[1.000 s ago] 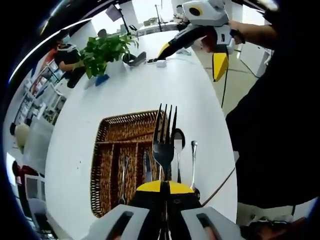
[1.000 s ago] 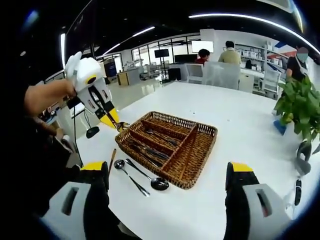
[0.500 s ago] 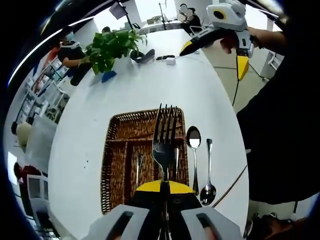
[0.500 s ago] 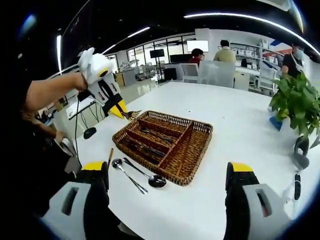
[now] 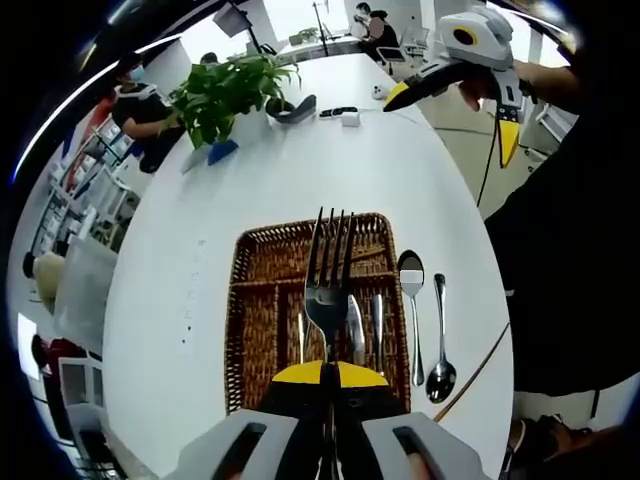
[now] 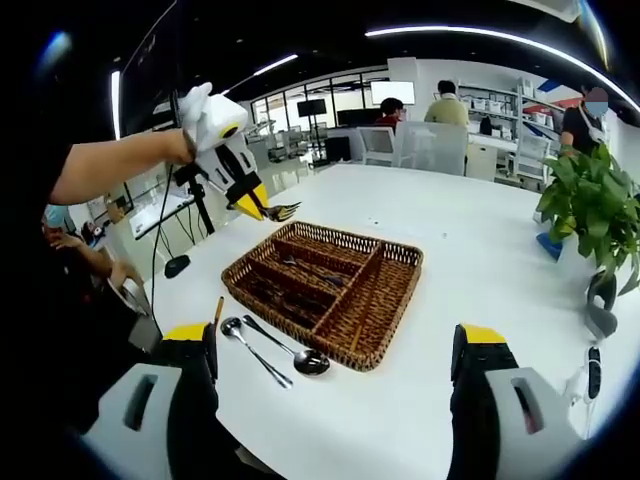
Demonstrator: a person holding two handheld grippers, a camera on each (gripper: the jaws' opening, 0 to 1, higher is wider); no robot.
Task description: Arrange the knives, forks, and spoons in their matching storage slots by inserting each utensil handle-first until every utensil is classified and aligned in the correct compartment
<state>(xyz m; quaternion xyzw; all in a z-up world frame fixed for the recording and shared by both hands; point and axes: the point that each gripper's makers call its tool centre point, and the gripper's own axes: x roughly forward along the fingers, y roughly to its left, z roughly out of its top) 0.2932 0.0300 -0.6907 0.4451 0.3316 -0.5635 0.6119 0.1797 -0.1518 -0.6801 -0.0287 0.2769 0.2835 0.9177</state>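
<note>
Your left gripper is clamped on a fork; its yellow jaws are pressed together on the handle, and the prongs point up toward 12 o'clock in the left gripper view; in the right gripper view you can see that same gripper up at 10 o'clock, held in the air above the far left corner of the basket, with the fork sticking out of its tip.

The wicker cutlery basket sits on the round white table; in the left gripper view it lies under and behind the fork; it has long slots and one short slot across the far end; some silver cutlery already lies in the long slots, but you cannot tell from here which kind is in which slot. In the right gripper view the basket is in the middle, and its slots hold dark cutlery too.

Two spoons lie on the table just beside the basket, at about 4 o'clock in the left gripper view; one has its bowl far from you and one has its bowl near you; in the right gripper view the two spoons lie crossed at 7 o'clock, close to the basket's near edge.

Your right gripper has its jaws wide apart with nothing between them; in the left gripper view it is up at 1 o'clock, held in a hand over the table's edge.

A green potted plant stands on the far side of the table at 11 o'clock in the left gripper view; in the right gripper view the plant is at 3 o'clock.
</note>
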